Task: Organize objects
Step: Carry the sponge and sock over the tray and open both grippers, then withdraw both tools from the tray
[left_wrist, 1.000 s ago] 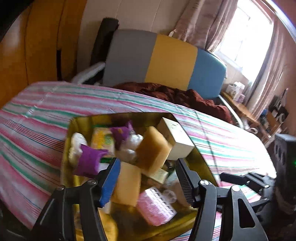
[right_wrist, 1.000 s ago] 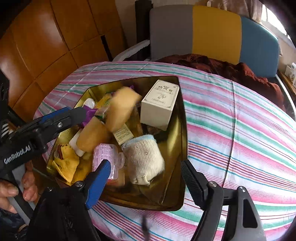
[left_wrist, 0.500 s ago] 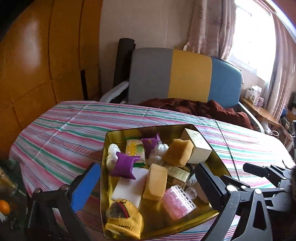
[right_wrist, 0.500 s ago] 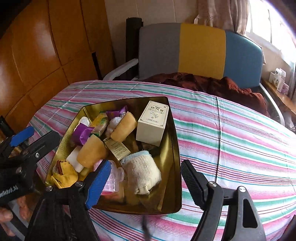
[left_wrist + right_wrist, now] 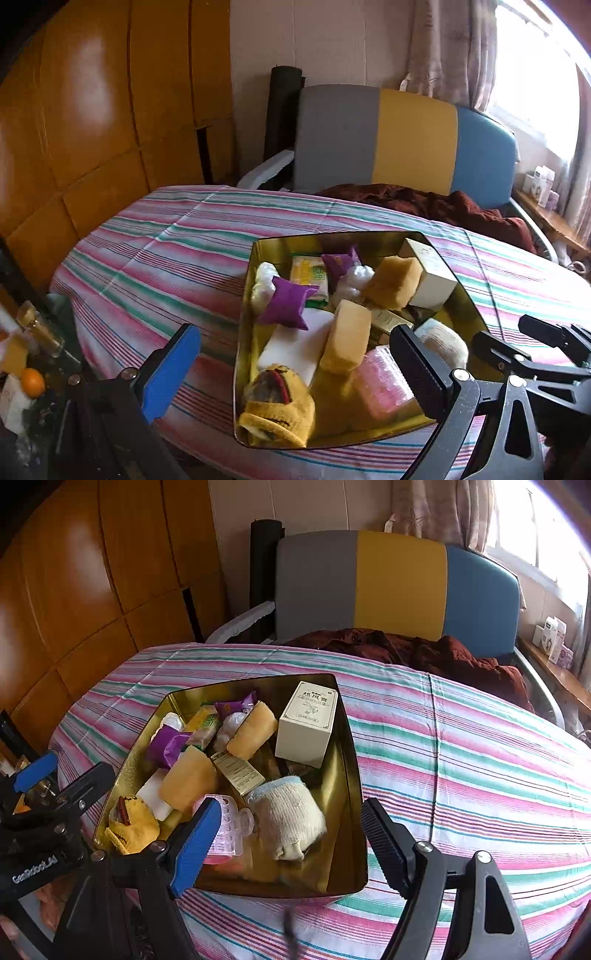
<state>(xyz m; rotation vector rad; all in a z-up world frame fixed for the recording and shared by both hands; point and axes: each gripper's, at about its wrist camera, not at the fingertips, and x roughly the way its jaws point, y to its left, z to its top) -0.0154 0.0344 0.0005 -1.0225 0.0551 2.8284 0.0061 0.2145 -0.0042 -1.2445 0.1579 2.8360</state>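
both tools gape wide and hold nothing: the left tool hovers at the gold tray's near-left rim, the right tool over its near edge. the tray, crammed with clutter, sits on the striped desk, with bare cloth to its right.

Striped-cloth table bearing one gold tin tray, filled with assorted small items.

Blown-out window glare, fisheye-warped edges
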